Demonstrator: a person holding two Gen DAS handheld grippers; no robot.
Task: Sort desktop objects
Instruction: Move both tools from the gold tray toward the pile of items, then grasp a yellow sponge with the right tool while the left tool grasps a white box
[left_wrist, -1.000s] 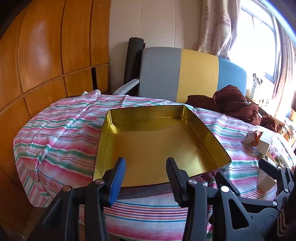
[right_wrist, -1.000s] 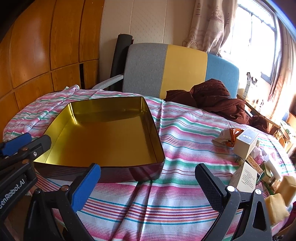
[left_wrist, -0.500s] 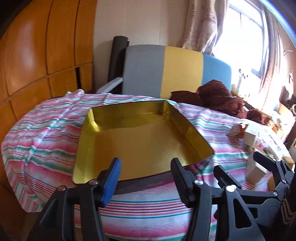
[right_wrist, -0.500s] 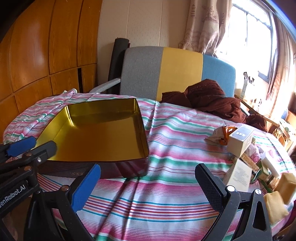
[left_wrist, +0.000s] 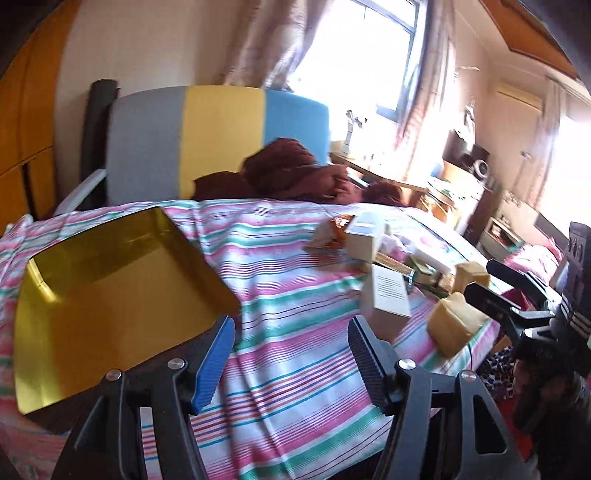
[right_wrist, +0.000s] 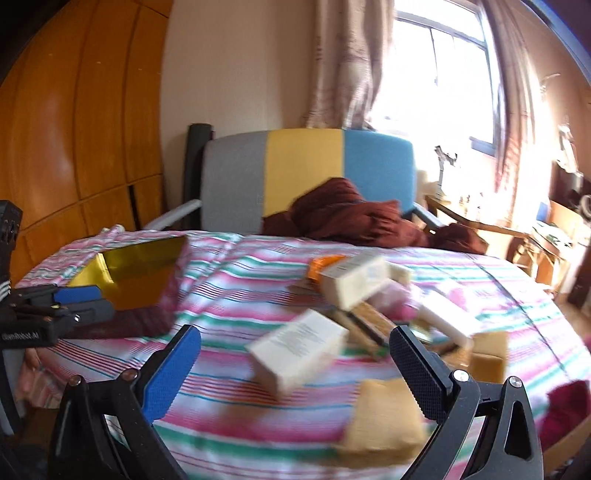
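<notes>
On the striped cloth over the worktop, a gold tin sits left, boxes right; both tools spread, empty.

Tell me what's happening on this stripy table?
A person holds a grabber in each hand, sorting things. Both the left tool and the right tool are open and hold nothing. The gold tin sits empty on the striped cloth. A jumble of small boxes and yellow sponges lies off to the right, not yet picked up. The right view is blurry, so that tool seems to be swinging toward the pile.
</notes>
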